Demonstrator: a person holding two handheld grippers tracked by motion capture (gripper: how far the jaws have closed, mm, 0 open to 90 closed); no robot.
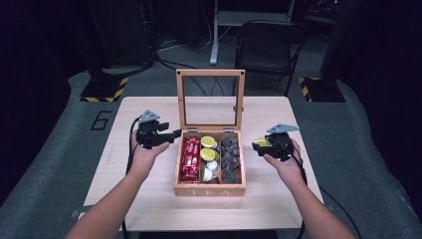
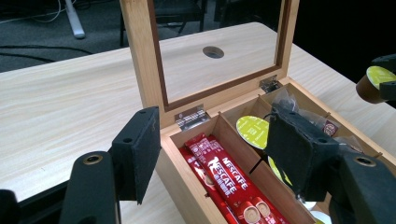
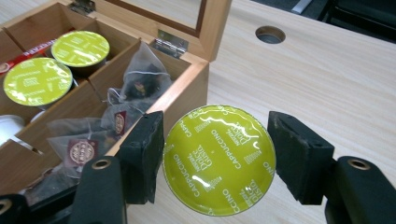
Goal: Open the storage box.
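Just beside the tea box, the right hand-held gripper grips a green-lidded capsule. The left hand-held gripper hovers released, empty, over the table.

From above our side of the table we look forward and down on the whole top, with the open tea box at its middle and dark floor beyond it. The left gripper camera sits low and close at the tea box's left wall, facing across its compartments toward the raised lid. The right gripper camera hovers close beside the box's right wall, looking down and back toward the hinges. All three views share the box's compartments, its lid and the cable hole behind it.
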